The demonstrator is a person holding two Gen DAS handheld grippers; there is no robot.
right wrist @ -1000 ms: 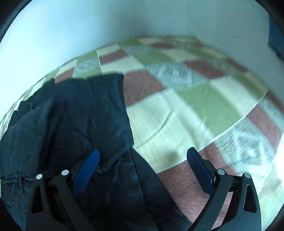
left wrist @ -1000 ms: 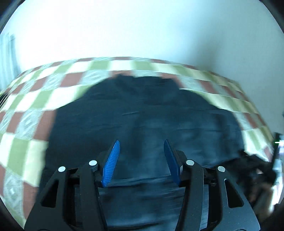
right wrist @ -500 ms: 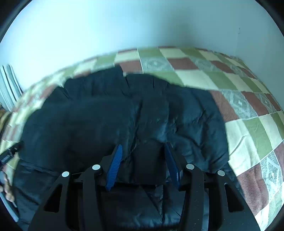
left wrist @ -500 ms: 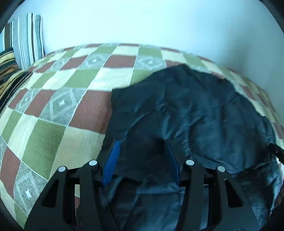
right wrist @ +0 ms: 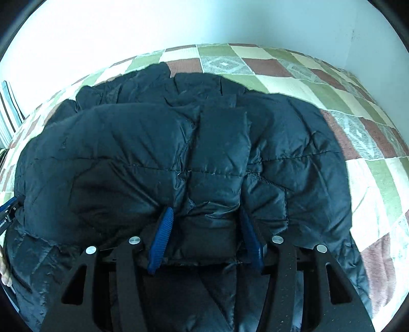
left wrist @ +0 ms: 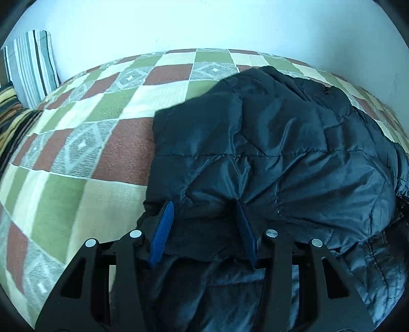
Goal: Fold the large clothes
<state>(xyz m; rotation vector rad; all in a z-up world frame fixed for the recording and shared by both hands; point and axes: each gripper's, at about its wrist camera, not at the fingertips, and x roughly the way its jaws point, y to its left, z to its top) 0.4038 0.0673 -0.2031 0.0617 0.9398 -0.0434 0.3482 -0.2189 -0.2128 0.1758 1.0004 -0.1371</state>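
Only left view shows pillow (left wrist: 33,66); both grippers' fingers (left wrist: 163,229) (right wrist: 163,237) pinch jacket (right wrist: 217,153).

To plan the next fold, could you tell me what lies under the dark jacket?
The dark jacket lies on a checkered bedspread, which shows around its edges on both sides. Whatever sits directly beneath the jacket's middle is covered by its padded layers and cannot be seen.

Spread on the quilt (left wrist: 76,184) lies the jacket (left wrist: 294,158), folded over itself, apparently. Pillow (left wrist: 33,69) far left, against the wall (left wrist: 204,23) behind. Bare quilt right of jacket.
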